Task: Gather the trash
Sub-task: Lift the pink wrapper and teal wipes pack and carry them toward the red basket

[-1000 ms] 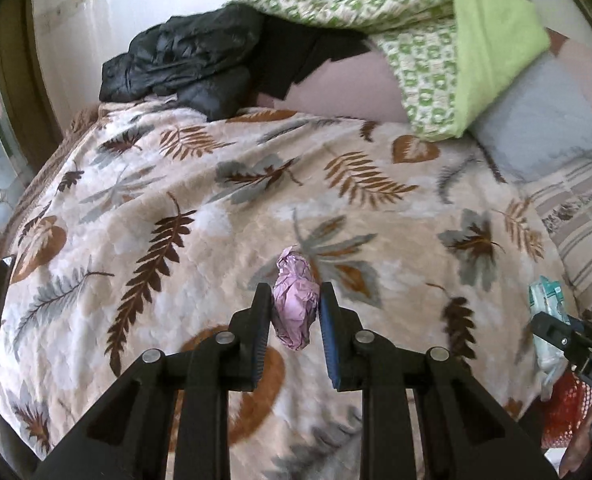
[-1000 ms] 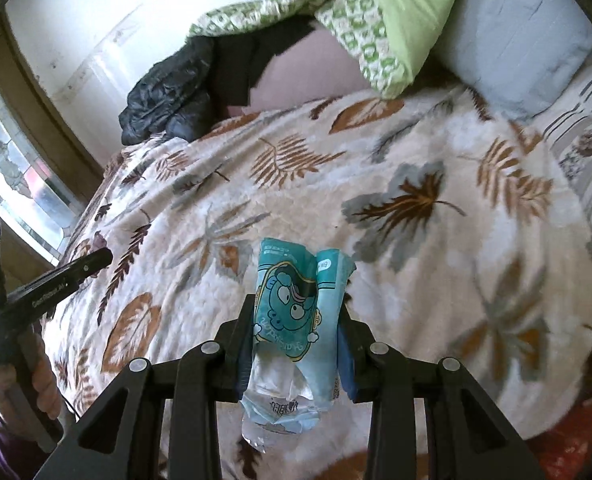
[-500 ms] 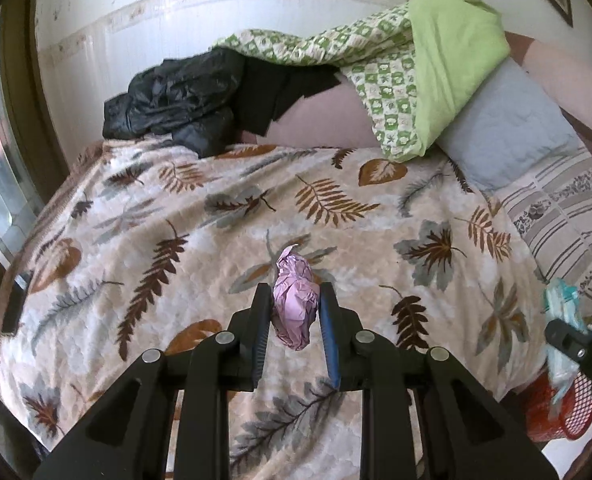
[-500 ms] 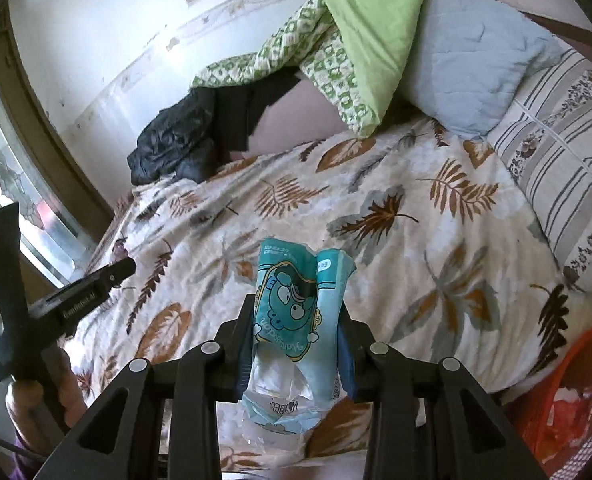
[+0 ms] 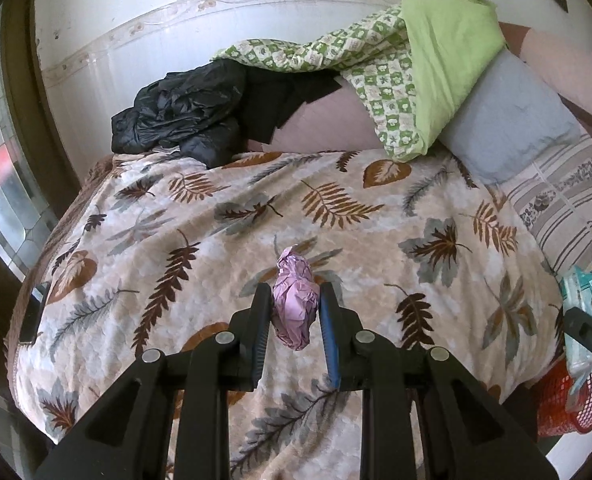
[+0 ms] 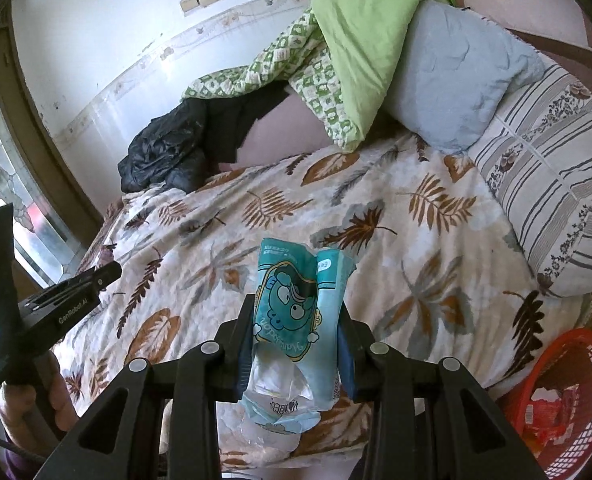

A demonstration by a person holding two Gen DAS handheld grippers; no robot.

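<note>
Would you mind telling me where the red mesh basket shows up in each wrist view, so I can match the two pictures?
Left wrist view: the red mesh basket sits at the lower right edge, beside the bed, partly hidden behind the right gripper and its teal wrapper.
Right wrist view: the basket is at the lower right, off the bed's corner, with some trash already inside.
Shared landmark: the grey pillow under the green quilt.

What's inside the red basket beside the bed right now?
In the right wrist view, the red basket holds a red-orange wrapper with white patches. Its lower part runs out of frame past the right gripper's arm, so anything deeper is unseen.
</note>
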